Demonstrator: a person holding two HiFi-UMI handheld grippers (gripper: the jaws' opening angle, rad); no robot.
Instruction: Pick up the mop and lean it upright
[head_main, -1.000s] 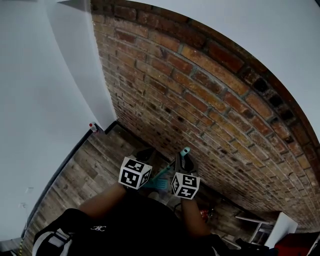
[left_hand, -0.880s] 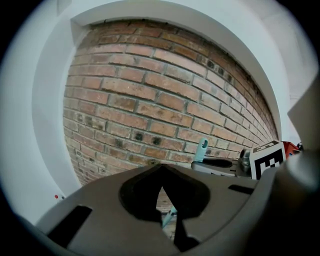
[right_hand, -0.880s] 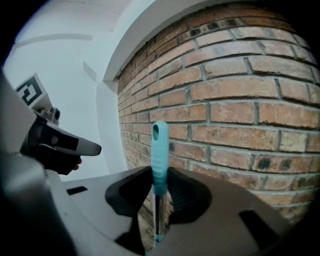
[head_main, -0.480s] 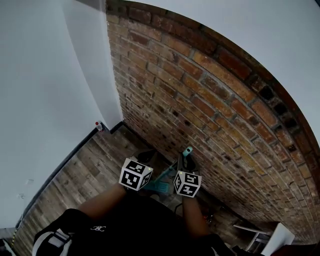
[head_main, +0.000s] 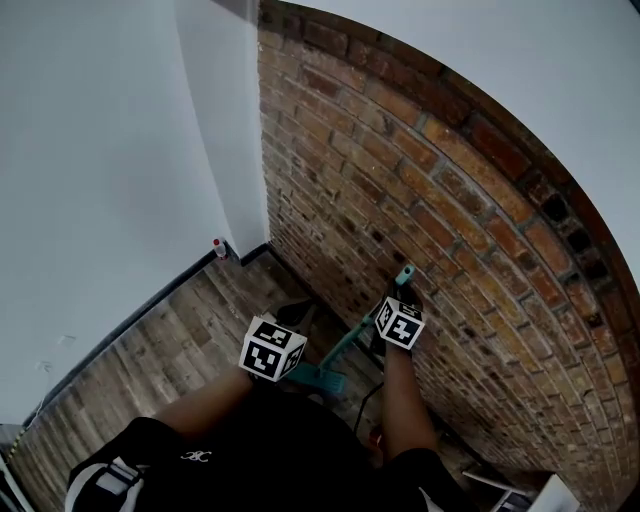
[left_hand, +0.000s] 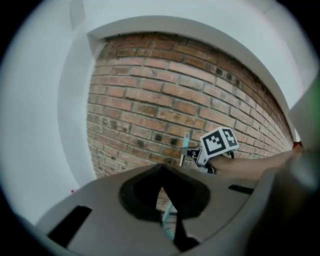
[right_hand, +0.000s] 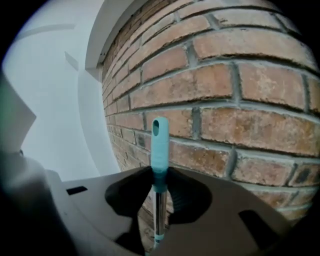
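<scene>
While still clamped, mop nearer wall.

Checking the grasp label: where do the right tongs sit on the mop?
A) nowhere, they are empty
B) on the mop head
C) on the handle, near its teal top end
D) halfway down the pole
C: the right gripper view shows the right tongs shut on the mop handle just below its teal tip, which stands up in front of the brick wall.
</scene>
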